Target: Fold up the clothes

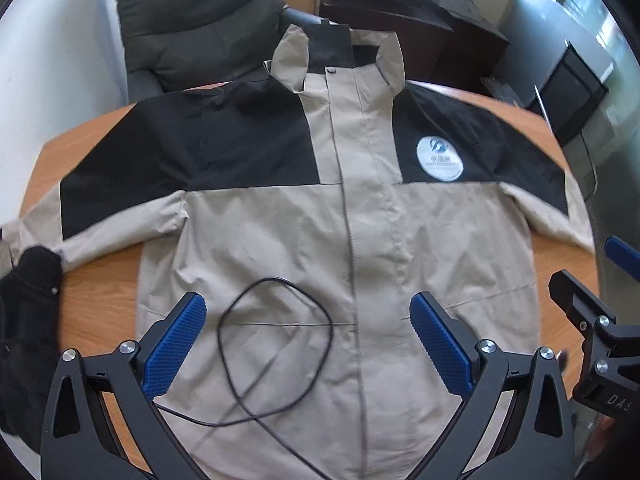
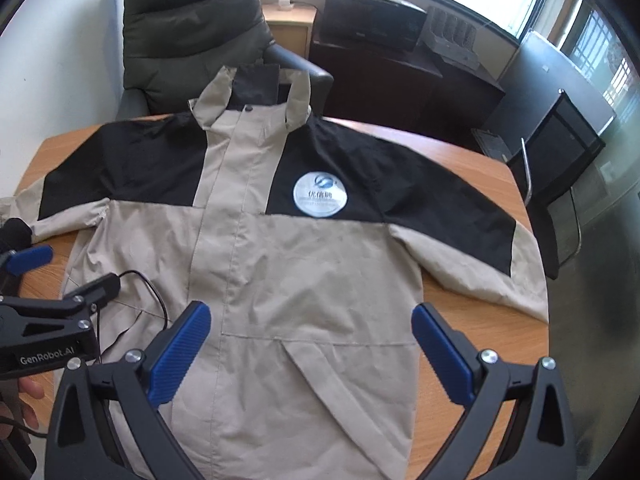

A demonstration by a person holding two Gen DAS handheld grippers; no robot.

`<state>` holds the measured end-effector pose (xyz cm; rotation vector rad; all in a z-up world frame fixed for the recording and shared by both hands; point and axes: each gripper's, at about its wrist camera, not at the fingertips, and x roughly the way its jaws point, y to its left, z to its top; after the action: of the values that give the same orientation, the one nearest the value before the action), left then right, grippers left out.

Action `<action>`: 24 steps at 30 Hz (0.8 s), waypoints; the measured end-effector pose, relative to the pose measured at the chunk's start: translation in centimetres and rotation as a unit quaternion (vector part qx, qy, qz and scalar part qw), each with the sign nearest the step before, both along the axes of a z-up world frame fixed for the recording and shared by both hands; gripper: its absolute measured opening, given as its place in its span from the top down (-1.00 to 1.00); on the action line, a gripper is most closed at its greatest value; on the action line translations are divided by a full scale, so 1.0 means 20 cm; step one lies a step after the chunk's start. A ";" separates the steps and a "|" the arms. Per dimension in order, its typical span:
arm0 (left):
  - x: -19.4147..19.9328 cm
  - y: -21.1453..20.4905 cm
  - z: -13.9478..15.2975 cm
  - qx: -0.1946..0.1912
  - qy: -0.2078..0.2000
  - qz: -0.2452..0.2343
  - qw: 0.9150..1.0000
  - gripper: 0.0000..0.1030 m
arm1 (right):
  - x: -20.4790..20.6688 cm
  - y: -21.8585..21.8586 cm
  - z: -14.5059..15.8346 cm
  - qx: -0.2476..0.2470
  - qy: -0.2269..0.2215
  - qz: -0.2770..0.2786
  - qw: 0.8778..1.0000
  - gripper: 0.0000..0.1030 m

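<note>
Jacket (image 1: 320, 240) lying spread flat, front up, collar at 12 o'clock, sleeves out; no fold showing. Both grippers' fingers (image 1: 176, 344) (image 2: 440, 356) hovering apart, holding nothing.

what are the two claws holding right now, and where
Nothing. The left claw and right claw are both open above the beige and black jacket, gripping no part of it.

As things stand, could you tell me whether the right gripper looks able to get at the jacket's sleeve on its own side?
Probably yes. The right gripper is open and empty, and that sleeve lies flat on the wooden table with nothing on it. The black cable is on the other side.
</note>
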<state>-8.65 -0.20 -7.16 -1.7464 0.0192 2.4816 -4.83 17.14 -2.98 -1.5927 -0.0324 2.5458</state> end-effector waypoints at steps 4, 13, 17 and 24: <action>0.05 0.10 0.06 0.010 -0.008 0.021 1.000 -1.00 | 0.05 0.18 0.14 -0.029 0.048 -0.006 0.998 -0.99; -0.02 0.53 0.06 -0.018 0.007 -0.005 1.000 -1.00 | 0.15 0.67 0.18 -0.042 0.120 -0.037 0.991 -0.99; -0.08 0.69 0.02 -0.019 0.010 -0.033 0.999 -1.00 | 0.24 0.86 0.13 -0.032 0.102 -0.064 0.992 -0.99; -0.04 0.58 0.22 -0.021 0.036 -0.014 0.999 -1.00 | 0.27 0.91 0.28 0.002 0.123 -0.002 0.992 -0.99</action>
<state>-9.53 11.32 -2.82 -1.6597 0.1036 2.5404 0.54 35.32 2.61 -1.2647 -0.0076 2.7167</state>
